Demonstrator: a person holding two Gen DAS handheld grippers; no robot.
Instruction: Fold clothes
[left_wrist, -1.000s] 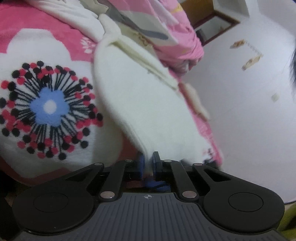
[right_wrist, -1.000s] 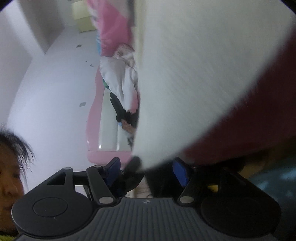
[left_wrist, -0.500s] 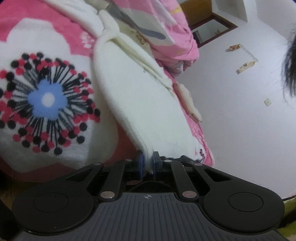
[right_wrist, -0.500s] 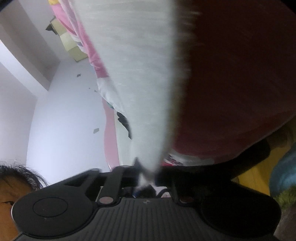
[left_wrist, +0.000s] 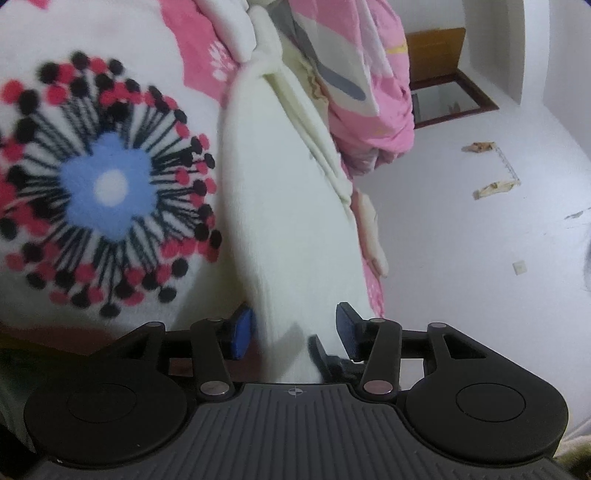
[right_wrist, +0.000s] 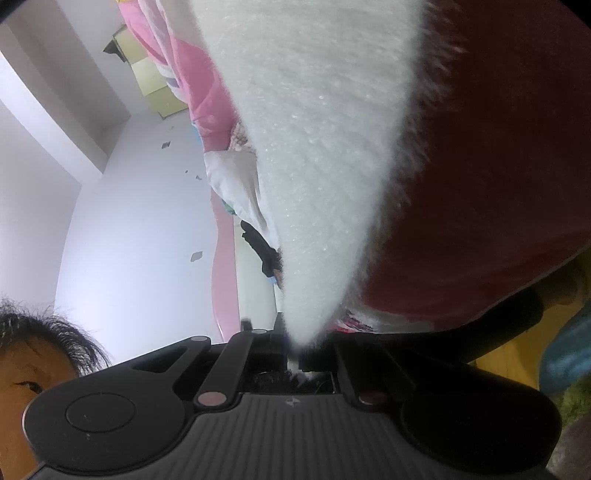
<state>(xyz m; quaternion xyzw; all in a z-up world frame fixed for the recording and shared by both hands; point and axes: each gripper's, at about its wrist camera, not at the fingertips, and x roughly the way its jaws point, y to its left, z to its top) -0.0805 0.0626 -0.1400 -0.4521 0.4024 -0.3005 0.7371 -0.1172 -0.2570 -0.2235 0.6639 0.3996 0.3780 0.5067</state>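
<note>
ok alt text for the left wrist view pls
A white fleece garment runs up from between the opening jaws of the left gripper, whose blue pads stand clear of it. It lies on a pink and white blanket with a large blue-centred flower; white floor shows on the right.

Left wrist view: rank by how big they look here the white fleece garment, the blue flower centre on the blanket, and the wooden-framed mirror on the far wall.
1. white fleece garment, though it lies nearest the camera, between the opening jaws of the left tool
2. blue flower centre
3. wooden-framed mirror, far off, so its true size is unsure
</note>
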